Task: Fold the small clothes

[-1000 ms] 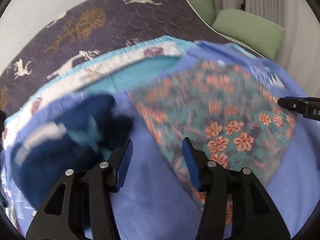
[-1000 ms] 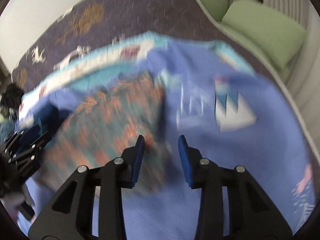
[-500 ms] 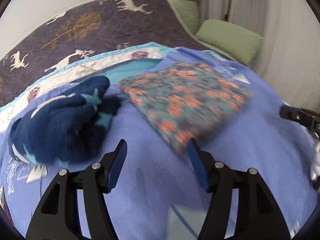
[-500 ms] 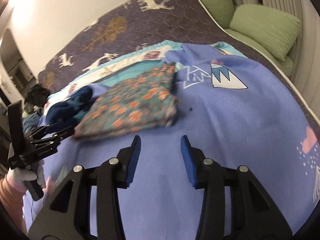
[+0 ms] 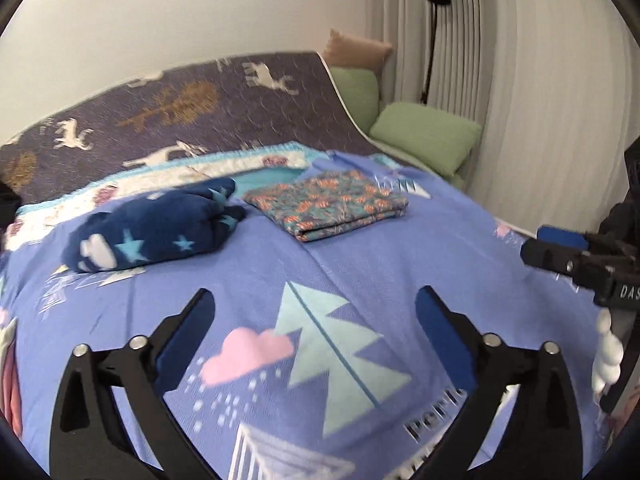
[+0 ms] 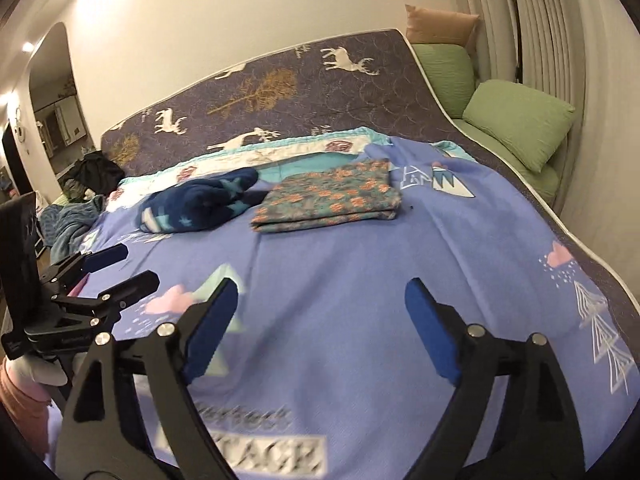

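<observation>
You've backed both wide-open grippers, left gripper point(image 5: 312, 312) and right gripper point(image 6: 320, 304), off the folded teal floral cloth point(image 5: 326, 204), leaving the rumpled navy star-print fleece garment point(image 5: 152, 232) upper left, nearer your left.

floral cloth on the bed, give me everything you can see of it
The floral cloth is teal-grey with orange flowers, thin woven fabric by the look. It is folded into a flat rectangle of several layers, stacked edges showing along its near side. It lies on the blue blanket, far end by the blanket's teal edge. The crumpled navy star fleece sits just to its left; whether they touch is unclear. Neither gripper touches it; both are open and well back.
</observation>
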Motion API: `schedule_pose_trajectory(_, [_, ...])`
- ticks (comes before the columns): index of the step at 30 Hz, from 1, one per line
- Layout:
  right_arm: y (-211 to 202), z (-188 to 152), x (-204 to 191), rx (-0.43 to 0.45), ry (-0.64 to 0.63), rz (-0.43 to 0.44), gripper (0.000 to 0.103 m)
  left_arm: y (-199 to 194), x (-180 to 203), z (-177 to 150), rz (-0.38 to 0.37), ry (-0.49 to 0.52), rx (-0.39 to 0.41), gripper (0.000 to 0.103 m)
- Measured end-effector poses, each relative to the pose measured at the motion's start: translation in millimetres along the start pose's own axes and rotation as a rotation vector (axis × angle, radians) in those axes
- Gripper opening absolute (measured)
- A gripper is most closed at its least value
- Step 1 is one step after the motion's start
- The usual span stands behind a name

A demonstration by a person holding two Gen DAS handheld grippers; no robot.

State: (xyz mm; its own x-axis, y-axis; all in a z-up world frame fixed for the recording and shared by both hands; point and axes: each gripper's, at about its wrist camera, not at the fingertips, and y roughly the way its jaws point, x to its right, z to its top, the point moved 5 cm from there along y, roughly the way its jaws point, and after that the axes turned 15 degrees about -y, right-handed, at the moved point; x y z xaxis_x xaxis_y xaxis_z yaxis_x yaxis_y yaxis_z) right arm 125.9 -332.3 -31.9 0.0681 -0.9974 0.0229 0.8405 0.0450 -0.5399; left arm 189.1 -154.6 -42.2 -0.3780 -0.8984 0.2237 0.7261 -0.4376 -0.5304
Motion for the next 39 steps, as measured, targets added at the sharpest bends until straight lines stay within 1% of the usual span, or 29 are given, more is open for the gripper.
schedule_pose_trajectory(4, [-32.9,-6.3,-22.8,0.022,0.026,0.011,0.092,-49.7,-1.9,-12.2,0.009,-0.020,0.070,0.101])
schedule_pose_trajectory(5, [-40.3,-8.4,-27.3,0.028,0.026,0.002,0.094,-59.6,-2.9,-15.7,0.010,-0.029,0.078,0.101])
schedule_pose_trajectory(8, [-62.3,-15.7,-44.7,0.049,0.023,-0.017,0.095,-86.3,-7.3,-25.9,0.022,-0.056,0.091,0.101])
schedule_pose_trajectory(9, [-68.3,-18.7,-50.4,0.051,0.023,-0.013,0.095,-94.1,-9.3,-29.7,0.042,-0.063,0.093,0.101])
schedule_pose_trajectory(11, [-80.2,-25.8,-63.2,0.050,0.022,-0.001,0.095,-109.0,-13.8,-37.4,0.105,-0.068,0.100,0.101])
schedule_pose_trajectory(13, [-87.4,-30.0,-72.9,0.050,0.014,-0.011,0.095,-122.2,-15.8,-43.9,0.144,-0.061,0.109,0.101])
schedule_pose_trajectory(16, [-99.3,-35.4,-85.7,0.061,-0.006,-0.039,0.097,-137.5,-14.4,-50.6,0.119,-0.066,0.110,0.101])
schedule_pose_trajectory(20, [-112.0,-40.4,-98.1,0.091,-0.018,-0.076,0.100,-150.7,-16.5,-58.0,0.110,-0.096,0.103,0.101])
schedule_pose_trajectory(24, [-124.9,-43.2,-102.8,0.128,-0.014,-0.114,0.101,-158.9,-19.2,-64.7,0.111,-0.111,0.101,0.101])
schedule_pose_trajectory(32, [-131.9,-46.7,-107.5,0.117,0.002,-0.094,0.101,-173.9,-18.3,-72.5,0.119,-0.108,0.116,0.101])
schedule_pose_trajectory(39, [-135.1,-49.1,-118.2,0.116,-0.027,-0.095,0.101,-179.9,-16.9,-74.4,0.132,-0.098,0.123,0.101])
